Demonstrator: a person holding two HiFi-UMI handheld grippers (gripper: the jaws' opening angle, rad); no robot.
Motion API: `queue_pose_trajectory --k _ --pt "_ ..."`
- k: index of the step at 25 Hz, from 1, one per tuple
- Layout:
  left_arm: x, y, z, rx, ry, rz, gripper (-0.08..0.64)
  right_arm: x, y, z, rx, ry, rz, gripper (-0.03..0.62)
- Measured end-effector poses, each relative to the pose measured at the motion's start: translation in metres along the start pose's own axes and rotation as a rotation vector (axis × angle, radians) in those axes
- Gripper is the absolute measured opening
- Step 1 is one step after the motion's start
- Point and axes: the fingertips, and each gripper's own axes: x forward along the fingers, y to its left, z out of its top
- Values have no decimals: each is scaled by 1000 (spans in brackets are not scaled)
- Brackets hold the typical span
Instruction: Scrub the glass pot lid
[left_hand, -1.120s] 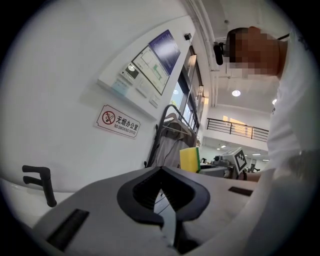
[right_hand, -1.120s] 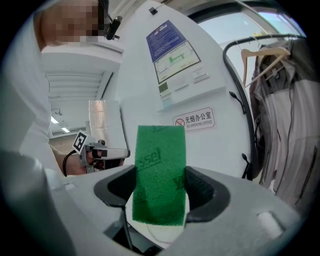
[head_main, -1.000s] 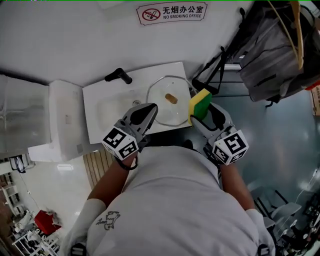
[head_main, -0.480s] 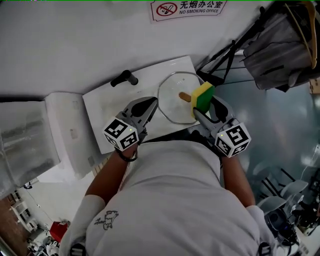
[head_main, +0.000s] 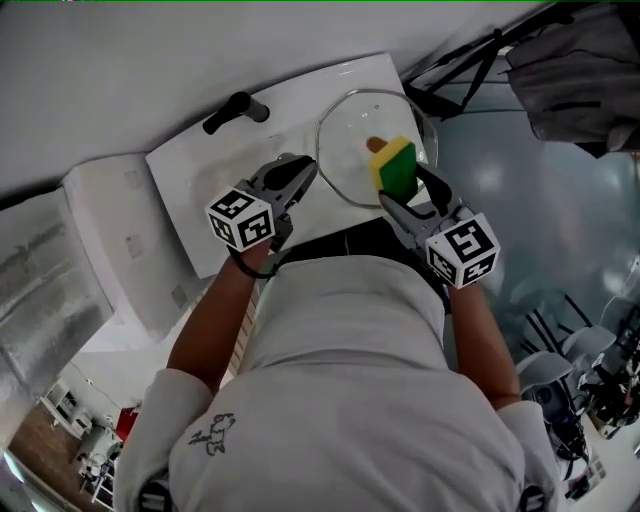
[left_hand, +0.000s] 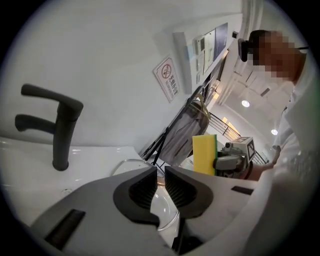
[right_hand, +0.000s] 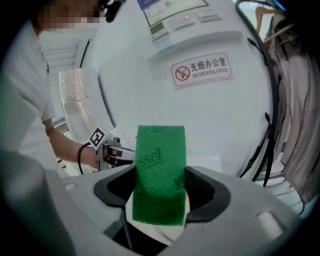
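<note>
The glass pot lid (head_main: 352, 165) with a wooden knob (head_main: 375, 145) lies in the white sink (head_main: 200, 165). My right gripper (head_main: 398, 195) is shut on a yellow and green sponge (head_main: 395, 168), which hangs over the lid's near side beside the knob. In the right gripper view the sponge (right_hand: 160, 175) stands upright, green face toward the camera, between the jaws of that gripper (right_hand: 160, 189). My left gripper (head_main: 305, 172) hovers at the lid's left rim. Its jaws have just been opening and now show a narrow gap (left_hand: 160, 172) with nothing in it; the lid (left_hand: 165, 215) lies beyond.
A black faucet (head_main: 235, 112) stands at the sink's back left and rises close to the left gripper (left_hand: 62, 130). A white fixture (head_main: 110, 240) sits left of the sink. A grey bag (head_main: 580, 70) hangs on a black stand at the right. A no-smoking sign (right_hand: 202, 70) is on the wall.
Both grippers have come down toward the sink. The sponge has moved from the lid's right edge to over the lid beside the knob. The left jaws have parted slightly.
</note>
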Motion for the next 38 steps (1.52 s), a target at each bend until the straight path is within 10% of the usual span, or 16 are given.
queue_pose_trajectory --k 17,22,38 --pt "48 114 -111 -291 140 -10 219 69 -1 -125 -190 370 56 304" --pt "68 118 -127 -408 164 -137 221 97 -4 -143 -267 464 70 304" --pt "82 131 -123 -508 28 -213 118 160 12 -167 -640 659 92 299"
